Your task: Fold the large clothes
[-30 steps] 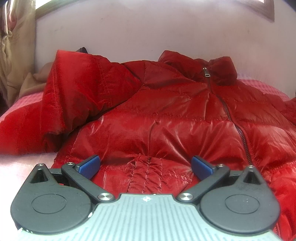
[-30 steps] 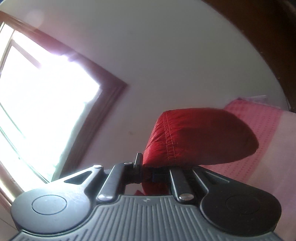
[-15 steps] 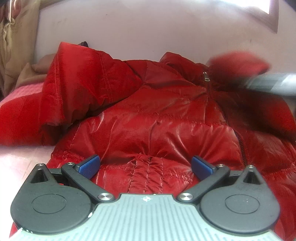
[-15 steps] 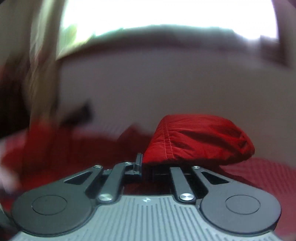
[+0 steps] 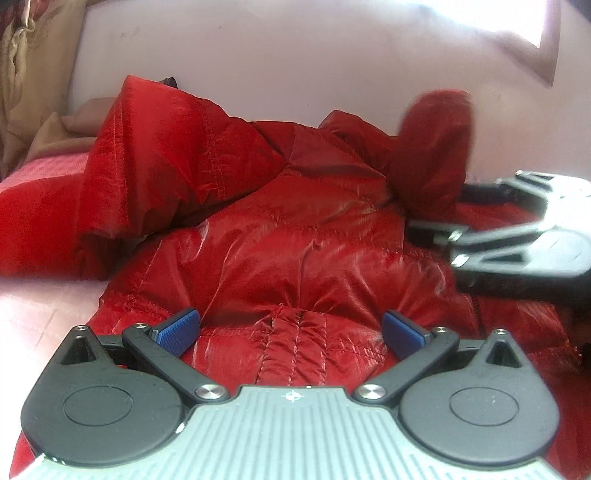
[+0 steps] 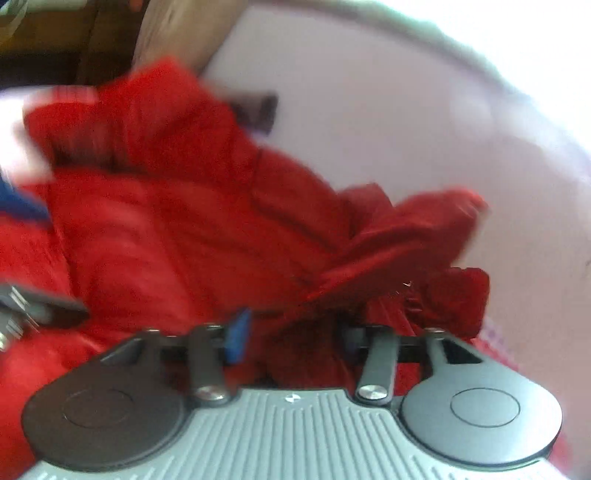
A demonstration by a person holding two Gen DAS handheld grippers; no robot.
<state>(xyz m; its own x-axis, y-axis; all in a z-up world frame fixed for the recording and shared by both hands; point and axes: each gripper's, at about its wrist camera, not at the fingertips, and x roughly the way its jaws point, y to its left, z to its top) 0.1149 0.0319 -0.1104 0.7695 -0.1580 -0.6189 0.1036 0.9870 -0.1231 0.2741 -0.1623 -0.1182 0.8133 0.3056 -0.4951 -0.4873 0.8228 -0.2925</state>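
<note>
A shiny red puffer jacket (image 5: 280,236) lies spread on a pink bed, its left sleeve (image 5: 166,155) folded across the chest. My left gripper (image 5: 291,328) is open, its blue pads on either side of the jacket's bottom hem. My right gripper (image 5: 436,236) comes in from the right over the jacket and holds the right sleeve's cuff (image 5: 436,155). In the blurred right wrist view the gripper (image 6: 291,328) has red sleeve fabric (image 6: 391,254) between its jaws, which stand partly apart.
A pale wall (image 5: 295,55) runs behind the bed. A beige curtain and cloth (image 5: 33,92) sit at the far left. The pink bedsheet (image 5: 44,302) shows left of the jacket. A window corner (image 5: 546,29) is at the upper right.
My right gripper has swung the sleeve cuff leftward and down over the jacket's body, and its jaws look wider than before. The left gripper has stayed at the hem.
</note>
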